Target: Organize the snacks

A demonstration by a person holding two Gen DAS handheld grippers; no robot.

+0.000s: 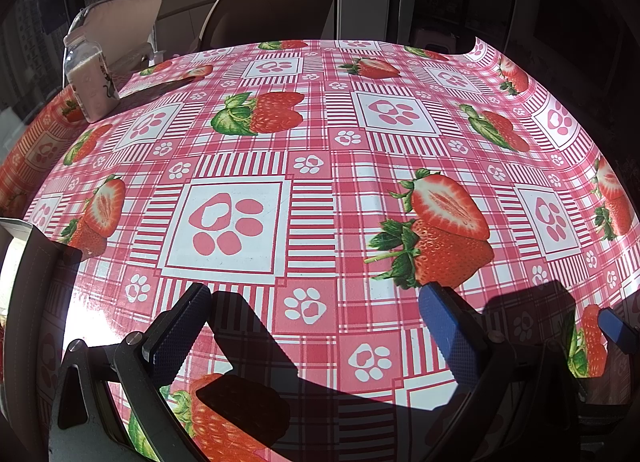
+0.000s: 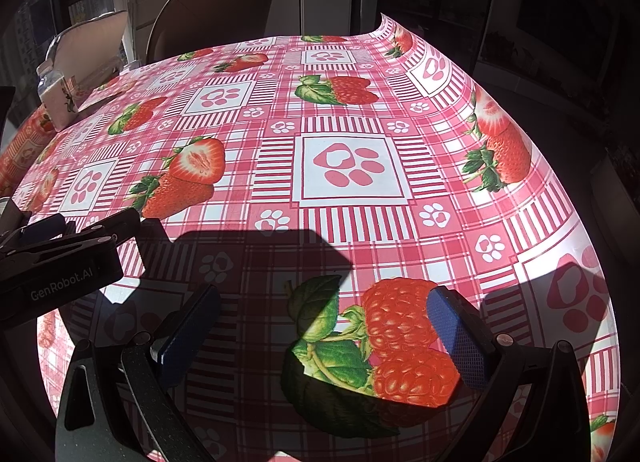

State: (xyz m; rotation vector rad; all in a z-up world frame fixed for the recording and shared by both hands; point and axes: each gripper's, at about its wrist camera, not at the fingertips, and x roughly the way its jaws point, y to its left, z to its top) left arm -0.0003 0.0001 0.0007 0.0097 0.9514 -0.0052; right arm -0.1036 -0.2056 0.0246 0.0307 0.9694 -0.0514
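Both the left gripper (image 1: 316,314) and right gripper (image 2: 324,318) are hovering with jaws apart, gripping nothing, over the strawberry-patterned desk (image 1: 320,190). A clear snack jar (image 1: 90,78) is standing far left near the desk's edge.

Pink-checked tablecloth (image 1: 320,190) with red strawberries, pawprints

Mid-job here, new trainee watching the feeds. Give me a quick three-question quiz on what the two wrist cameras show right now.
1. True or false: the left gripper is clamped on a snack.
2. Which object stands at the far left edge of the tablecloth? A) clear jar B) bowl C) mug
3. Fill in: the right gripper is ____, holding nothing.

Key: 1 false, its fingers are spread with only cloth between them. 2 A. 3 open.
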